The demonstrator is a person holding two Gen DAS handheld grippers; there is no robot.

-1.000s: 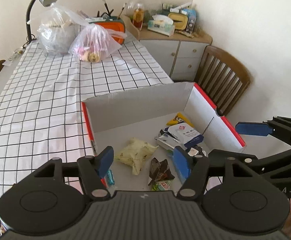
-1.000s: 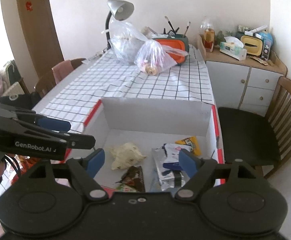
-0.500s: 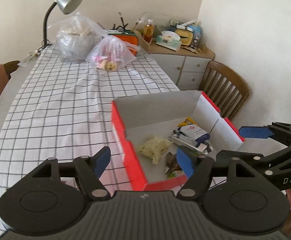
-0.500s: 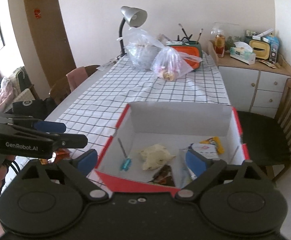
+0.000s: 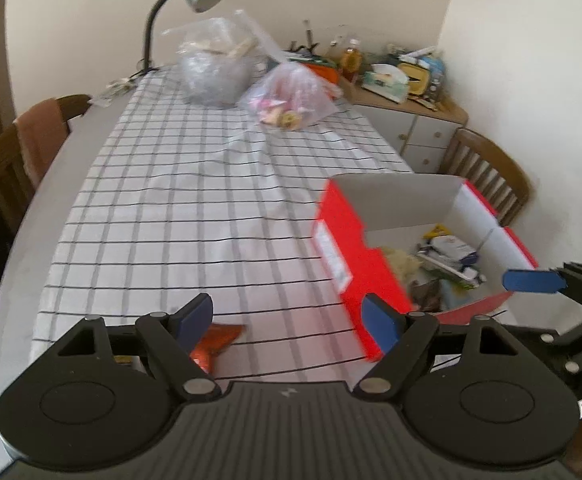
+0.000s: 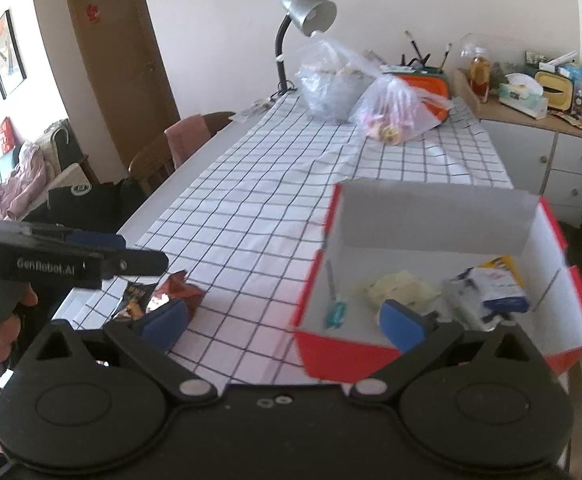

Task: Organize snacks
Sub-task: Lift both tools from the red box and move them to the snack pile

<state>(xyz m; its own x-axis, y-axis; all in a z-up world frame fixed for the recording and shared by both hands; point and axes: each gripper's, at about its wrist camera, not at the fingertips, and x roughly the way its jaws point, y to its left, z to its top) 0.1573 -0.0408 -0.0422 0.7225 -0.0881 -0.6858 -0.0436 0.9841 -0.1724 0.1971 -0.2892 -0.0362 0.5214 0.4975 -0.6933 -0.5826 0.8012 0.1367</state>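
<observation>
Step in hand: fetching the next loose snack from the surface (image 6: 251, 216) to put in the box (image 6: 431, 216); judged from the layout, both grippers are now aimed at the packets left of the box.
Left gripper (image 5: 287, 322): fingers apart and opening further, nothing between them; a red wrapper (image 5: 215, 344) lies on the checked cloth just beside the left finger.
Right gripper (image 6: 287, 320): fingers at their widest and opening, empty; the right finger sits in front of the box's near wall, the left finger near the crumpled packets.
Snacks to collect: a red-brown crumpled packet (image 6: 179, 290) and a dark one (image 6: 133, 298) beside it, at the near left corner of the cloth, outside the box.
Snacks already in: a pale yellow bag (image 6: 399, 288), a white-and-blue pack (image 6: 491, 284), a small teal stick (image 6: 335, 312) and others on the box floor.
How to do it well: bring one gripper down over a single packet with a finger on each side, close on the crinkled body rather than a thin edge, and lift before travelling.
Watch for: the box's near-left red wall, which the load must clear; two grippers crowding the same corner; foil slipping from the pads.
Unclear: motion blur hides the packets' print and exact overlap.
</observation>
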